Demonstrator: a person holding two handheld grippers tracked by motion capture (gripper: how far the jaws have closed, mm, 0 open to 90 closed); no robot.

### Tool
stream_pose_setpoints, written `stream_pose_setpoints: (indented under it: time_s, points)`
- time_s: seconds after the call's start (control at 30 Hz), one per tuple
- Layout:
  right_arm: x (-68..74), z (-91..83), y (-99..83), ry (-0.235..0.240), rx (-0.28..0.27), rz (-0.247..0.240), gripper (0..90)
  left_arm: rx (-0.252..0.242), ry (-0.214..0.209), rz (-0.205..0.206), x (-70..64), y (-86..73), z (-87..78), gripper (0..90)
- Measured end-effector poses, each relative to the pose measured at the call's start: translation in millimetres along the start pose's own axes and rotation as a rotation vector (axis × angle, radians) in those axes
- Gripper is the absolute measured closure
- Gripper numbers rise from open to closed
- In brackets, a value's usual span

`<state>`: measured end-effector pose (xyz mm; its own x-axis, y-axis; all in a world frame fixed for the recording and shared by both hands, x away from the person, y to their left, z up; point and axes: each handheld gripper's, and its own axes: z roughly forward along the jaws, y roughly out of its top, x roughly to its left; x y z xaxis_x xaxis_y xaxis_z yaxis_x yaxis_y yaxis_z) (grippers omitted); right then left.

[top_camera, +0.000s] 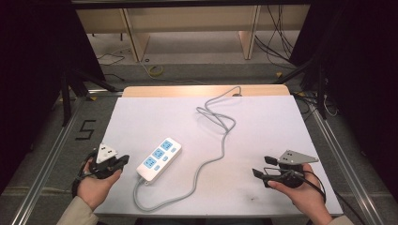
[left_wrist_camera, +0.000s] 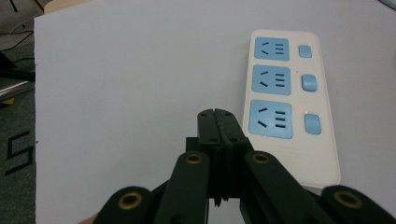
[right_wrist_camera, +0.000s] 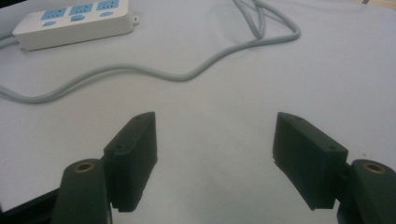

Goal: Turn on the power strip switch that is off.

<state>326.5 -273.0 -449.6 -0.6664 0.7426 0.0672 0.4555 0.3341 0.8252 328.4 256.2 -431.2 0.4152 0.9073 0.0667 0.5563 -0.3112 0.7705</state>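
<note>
1. On the white mat's near left lies the power strip [top_camera: 159,159], just beside the pinched-together left gripper [left_wrist_camera: 217,122].
2. Press a switch [left_wrist_camera: 312,124] squarely with that tip (gently); right gripper [right_wrist_camera: 215,154] gapes, empty.

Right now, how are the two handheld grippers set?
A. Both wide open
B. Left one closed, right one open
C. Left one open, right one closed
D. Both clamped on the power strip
B: the left gripper has its jaws pressed together beside the power strip, while the right gripper has its jaws spread wide over bare table.
</note>
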Motion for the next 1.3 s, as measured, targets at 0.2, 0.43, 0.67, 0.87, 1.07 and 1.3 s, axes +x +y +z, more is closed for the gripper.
stream_pose_setpoints:
  time_s: [0.2,0.43,0.67,0.87,1.07,1.3]
  points:
    - [0.1,-0.1,-0.1,0.002,0.000,-0.001,31.2,0.015,-0.008,-0.001,-2.2,3.4,1.5,89.6]
    - [0.7,-0.4,-0.1,-0.001,0.003,-0.002,31.2,0.016,-0.014,-0.008,-5.0,6.4,2.4,89.7]
    - [0.9,-0.3,0.0,0.000,0.004,-0.002,31.1,0.033,-0.027,-0.008,-7.7,8.1,4.1,89.7]
    - [0.9,0.0,-0.1,0.000,0.003,-0.002,31.1,0.052,-0.029,0.018,-10.4,9.6,5.8,89.8]
    - [1.5,0.2,0.0,0.002,0.005,-0.005,31.2,0.066,-0.036,0.021,-11.2,10.9,8.0,89.8]
    - [1.3,0.0,0.1,-0.001,0.006,-0.007,31.1,0.068,-0.046,0.016,-13.3,12.8,10.6,89.8]
